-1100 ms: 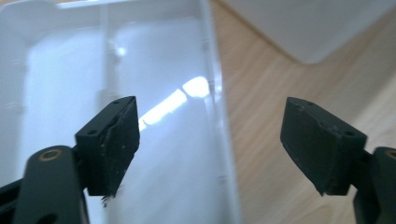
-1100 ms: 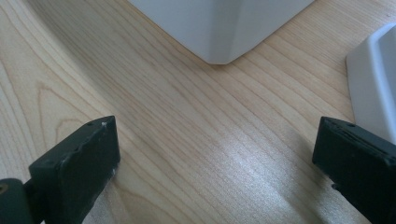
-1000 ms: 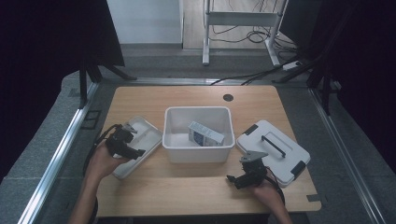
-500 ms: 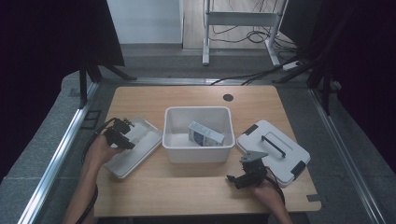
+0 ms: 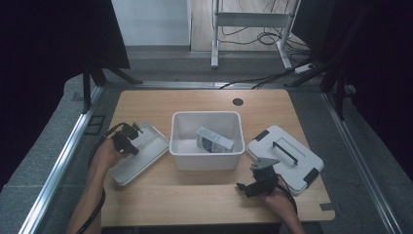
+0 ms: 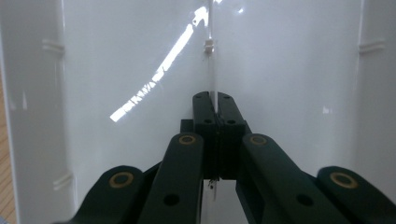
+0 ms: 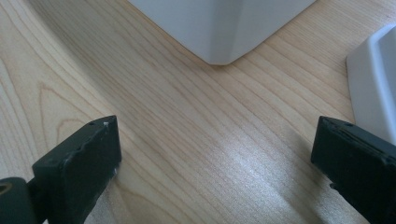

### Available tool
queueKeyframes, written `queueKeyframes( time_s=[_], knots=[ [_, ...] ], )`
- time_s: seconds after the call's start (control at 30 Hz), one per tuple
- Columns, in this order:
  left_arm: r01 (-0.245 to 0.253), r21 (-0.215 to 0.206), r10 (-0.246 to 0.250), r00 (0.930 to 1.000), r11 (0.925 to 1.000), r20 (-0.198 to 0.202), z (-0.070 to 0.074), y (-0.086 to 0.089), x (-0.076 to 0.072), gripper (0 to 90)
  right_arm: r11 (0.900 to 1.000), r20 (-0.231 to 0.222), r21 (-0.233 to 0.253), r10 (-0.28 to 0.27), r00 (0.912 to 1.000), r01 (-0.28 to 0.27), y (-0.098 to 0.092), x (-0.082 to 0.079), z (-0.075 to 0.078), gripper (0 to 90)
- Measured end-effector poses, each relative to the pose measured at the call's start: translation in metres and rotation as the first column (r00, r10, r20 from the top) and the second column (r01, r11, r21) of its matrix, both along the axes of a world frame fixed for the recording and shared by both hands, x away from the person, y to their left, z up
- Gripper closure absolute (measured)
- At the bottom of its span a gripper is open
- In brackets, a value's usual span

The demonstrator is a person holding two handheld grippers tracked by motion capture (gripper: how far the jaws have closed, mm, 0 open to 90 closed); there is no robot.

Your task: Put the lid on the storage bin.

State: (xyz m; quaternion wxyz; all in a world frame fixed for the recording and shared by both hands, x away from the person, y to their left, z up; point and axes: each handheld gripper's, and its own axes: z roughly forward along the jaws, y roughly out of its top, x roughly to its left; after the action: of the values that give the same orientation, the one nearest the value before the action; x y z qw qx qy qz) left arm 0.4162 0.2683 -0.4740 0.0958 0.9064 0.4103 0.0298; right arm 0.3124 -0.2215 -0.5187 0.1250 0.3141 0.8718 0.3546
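Observation:
A white bin (image 5: 207, 115) stands mid-table with a small printed carton (image 5: 214, 140) inside it. To its left lies a shallow white lid (image 5: 146, 153), underside up. My left gripper (image 5: 133, 132) is over that lid's near-left part. In the left gripper view the lid (image 6: 116, 56) has a thin raised rib, and the left gripper (image 6: 215, 100) is shut on it. My right gripper (image 5: 240, 186) hovers low over the table at the bin's front right. In the right gripper view it (image 7: 215, 154) stands wide open over bare wood, with the bin's corner (image 7: 219, 28) ahead.
A second white lid (image 5: 272, 139) with a black handle (image 5: 285, 152) and black latches lies right of the bin; its edge (image 7: 373, 88) sits close to my right jaw. A round cable hole (image 5: 237, 102) is at the table's back. Metal rails run along both table sides.
My left gripper has moved a little away from the person, further onto the left lid. The right gripper has stayed in place.

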Motion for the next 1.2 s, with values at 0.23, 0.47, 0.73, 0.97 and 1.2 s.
queueKeyframes(
  time_s=[0.23, 0.47, 0.73, 0.97, 1.2],
  knots=[
    [0.108, 0.003, -0.108, 0.9936, 0.9942, 0.035, 0.026, 0.002, -0.007, 89.2, 1.000, -0.001, -0.001, 0.002, 1.0000, -0.002, 0.000, 0.000, 0.000, 1.6],
    [0.144, 0.009, -0.144, 0.9875, 0.9896, 0.065, 0.060, 0.007, -0.014, 89.1, 1.000, 0.000, 0.000, 0.004, 1.0000, -0.004, 0.000, 0.000, 0.000, 1.9],
    [0.193, -0.003, -0.191, 0.9753, 0.9813, 0.111, 0.099, 0.019, -0.018, 89.2, 1.000, 0.003, 0.001, 0.001, 1.0000, -0.001, 0.000, 0.000, 0.000, 2.4],
    [0.251, 0.002, -0.249, 0.9598, 0.9680, 0.129, 0.130, 0.015, -0.022, 89.2, 1.000, 0.003, 0.002, 0.001, 1.0000, -0.001, 0.000, 0.000, 0.000, 2.6],
    [0.335, -0.002, -0.331, 0.9324, 0.9424, 0.146, 0.153, -0.004, -0.020, 89.2, 1.000, 0.002, 0.003, -0.001, 1.0000, 0.001, 0.000, 0.000, 0.000, 2.6]
  ],
)
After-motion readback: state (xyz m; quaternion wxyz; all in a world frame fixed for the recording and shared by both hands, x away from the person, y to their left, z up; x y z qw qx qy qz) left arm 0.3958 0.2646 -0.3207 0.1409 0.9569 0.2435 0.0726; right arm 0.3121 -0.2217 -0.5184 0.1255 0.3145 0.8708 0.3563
